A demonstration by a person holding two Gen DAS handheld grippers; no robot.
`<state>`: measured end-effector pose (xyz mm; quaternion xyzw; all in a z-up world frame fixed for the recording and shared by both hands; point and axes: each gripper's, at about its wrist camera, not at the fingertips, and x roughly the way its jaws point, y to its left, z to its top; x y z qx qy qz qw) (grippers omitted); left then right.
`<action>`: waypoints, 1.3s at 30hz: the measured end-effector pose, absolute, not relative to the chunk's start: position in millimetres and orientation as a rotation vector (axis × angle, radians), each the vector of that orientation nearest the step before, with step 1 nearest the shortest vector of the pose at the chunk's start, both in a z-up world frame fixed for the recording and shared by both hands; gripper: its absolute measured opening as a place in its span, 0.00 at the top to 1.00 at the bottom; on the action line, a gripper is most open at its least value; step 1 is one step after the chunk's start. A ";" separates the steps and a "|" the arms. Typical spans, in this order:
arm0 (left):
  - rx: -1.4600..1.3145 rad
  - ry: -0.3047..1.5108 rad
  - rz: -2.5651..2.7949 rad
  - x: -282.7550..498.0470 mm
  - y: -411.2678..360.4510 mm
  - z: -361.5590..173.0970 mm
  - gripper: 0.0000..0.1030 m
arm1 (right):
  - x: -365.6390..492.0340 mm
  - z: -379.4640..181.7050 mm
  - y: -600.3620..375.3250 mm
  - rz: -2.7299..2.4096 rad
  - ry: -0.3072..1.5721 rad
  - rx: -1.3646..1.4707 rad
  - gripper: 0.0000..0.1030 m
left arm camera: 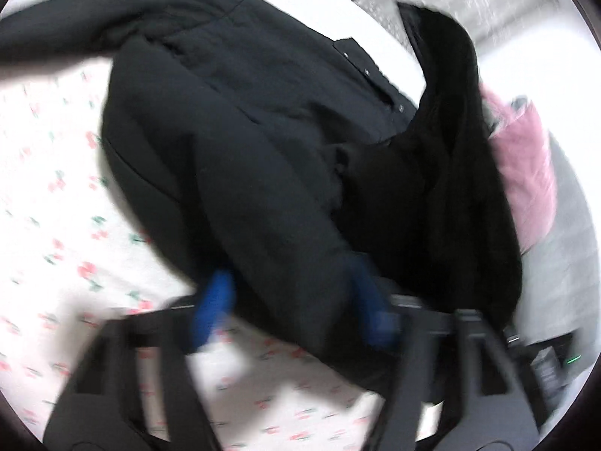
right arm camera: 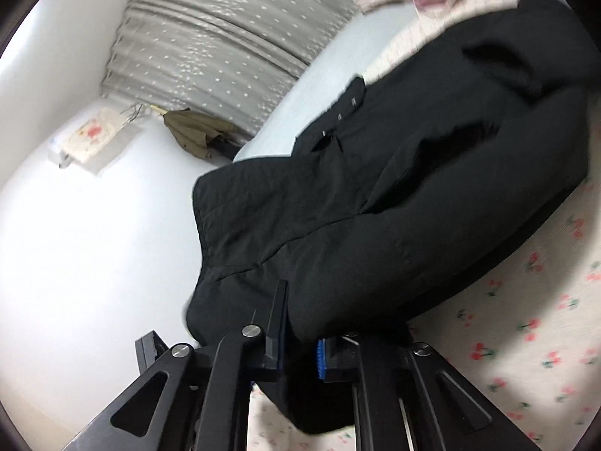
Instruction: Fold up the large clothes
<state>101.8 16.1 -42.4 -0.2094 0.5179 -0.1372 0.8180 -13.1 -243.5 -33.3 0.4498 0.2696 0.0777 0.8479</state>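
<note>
The black coat (left arm camera: 233, 143) lies on the bed (left arm camera: 49, 203), its long axis running from each frame's bottom centre toward the upper right. Both grippers, left (left arm camera: 293, 304) and right (right arm camera: 298, 353), have jaws clamped on its near edge.

Matt black cloth coat (right arm camera: 432, 188)

Black coat (left arm camera: 244, 143) covers the bed's middle. Flowered sheet (left arm camera: 49, 203) open along the near edge; pink pillow (left arm camera: 522, 173), possibly bedding, crowds one end.
</note>
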 end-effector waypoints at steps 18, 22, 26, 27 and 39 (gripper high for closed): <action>-0.078 0.962 -0.239 47.2 157.7 15.8 0.80 | -172.6 -7.6 -347.3 -0.338 0.688 0.633 0.91; -0.052 0.959 -0.208 47.4 174.4 7.6 0.46 | -175.0 -40.9 -352.9 -0.358 0.810 0.696 0.90; -0.187 0.946 -0.280 41.4 190.3 9.9 0.27 | -170.3 -20.5 -338.9 -0.375 0.850 0.617 0.89; -0.192 0.961 -0.289 42.8 188.8 6.6 0.24 | -166.9 -19.1 -337.0 -0.380 0.862 0.606 0.89; -0.126 0.995 -0.103 81.0 202.7 -13.5 0.19 | -165.0 48.3 -296.9 -0.373 0.747 0.444 0.84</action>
